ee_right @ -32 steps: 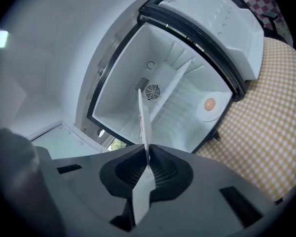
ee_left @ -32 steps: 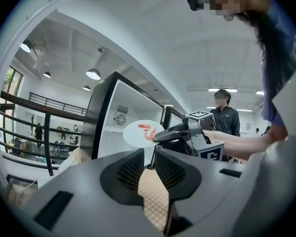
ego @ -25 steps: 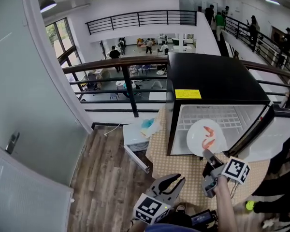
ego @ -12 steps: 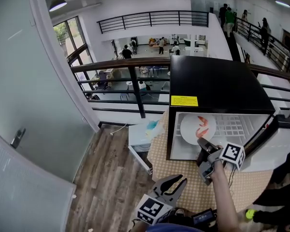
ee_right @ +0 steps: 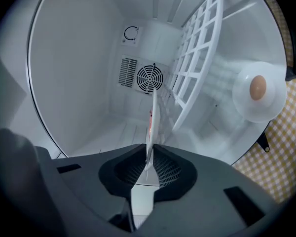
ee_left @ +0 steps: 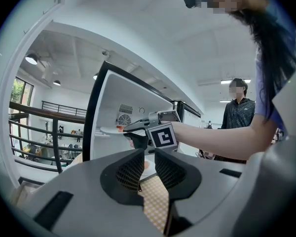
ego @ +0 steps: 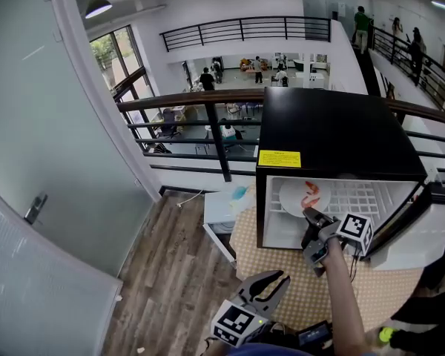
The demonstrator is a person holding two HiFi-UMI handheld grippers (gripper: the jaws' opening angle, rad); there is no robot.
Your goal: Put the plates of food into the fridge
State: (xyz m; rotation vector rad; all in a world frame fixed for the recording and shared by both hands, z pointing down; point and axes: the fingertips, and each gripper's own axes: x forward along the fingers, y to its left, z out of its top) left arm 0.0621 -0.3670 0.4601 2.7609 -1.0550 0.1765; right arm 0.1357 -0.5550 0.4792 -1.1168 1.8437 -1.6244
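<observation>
**Loading a small fridge: a plate at the upper shelf.** The white round plate of red-orange food is pinched by its near rim in the right claw and juts straight ahead of the claw's tips into the upper part of the black-topped, white-lined small fridge. The jaws are closed on the rim and have just begun to ease apart, with the rim between them. The plate lies just over the white wire shelf, which runs along one flank of the claw; whether plate and shelf touch cannot be told. Dead ahead of the claw, past the plate's far edge, is the round fan grille in the back wall. Across the shelf from the claw, near the fridge mouth, a second white plate bearing one tan egg-shaped item appears to rest on the fridge floor. The white-lined fridge door stands open beside the claw. The left claw, jaws slightly parted and empty, hangs over the yellow checked cloth on the table, well short of the fridge. Judged progress: one plate seems stowed and one is about to be set down. Release, withdrawal and probably closing the door remain; no other plate shows outside the fridge
</observation>
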